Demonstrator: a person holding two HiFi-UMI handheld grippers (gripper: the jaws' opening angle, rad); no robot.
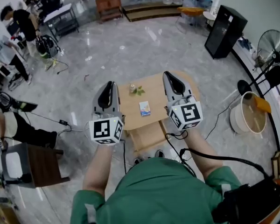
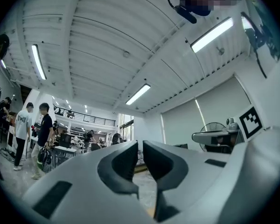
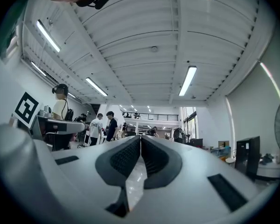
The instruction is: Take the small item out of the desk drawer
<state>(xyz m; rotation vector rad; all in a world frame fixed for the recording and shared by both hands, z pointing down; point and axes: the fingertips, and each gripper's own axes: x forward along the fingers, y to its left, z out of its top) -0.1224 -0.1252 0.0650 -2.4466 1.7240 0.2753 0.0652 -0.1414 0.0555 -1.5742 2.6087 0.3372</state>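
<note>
At the far left, people (image 1: 11, 29) stand on the grey marble floor (image 1: 126, 45), and a dark wooden chair (image 1: 39, 164) sits nearer the person's side. The left gripper (image 1: 111, 85) is held above the desk's left edge; in its own view (image 2: 140, 146) its jaws stand a narrow slit apart with nothing between them, and it is pointing out over the room.

The small wooden desk (image 1: 154, 85) holds a little bottle (image 1: 132, 88) with something green beside it, and a small flat box (image 1: 144, 108) lying near the front edge (between the two grippers). Below that edge a pale wooden drawer (image 1: 147, 135) seems to be pulled out; its contents cannot be made out.

The right gripper (image 1: 170, 78) hovers over the desk's right side, jaws pressed together and empty (image 3: 140, 139). Farther right stand a black cabinet (image 1: 224, 31), a fan (image 1: 273, 43) and a round tub (image 1: 247, 113).
</note>
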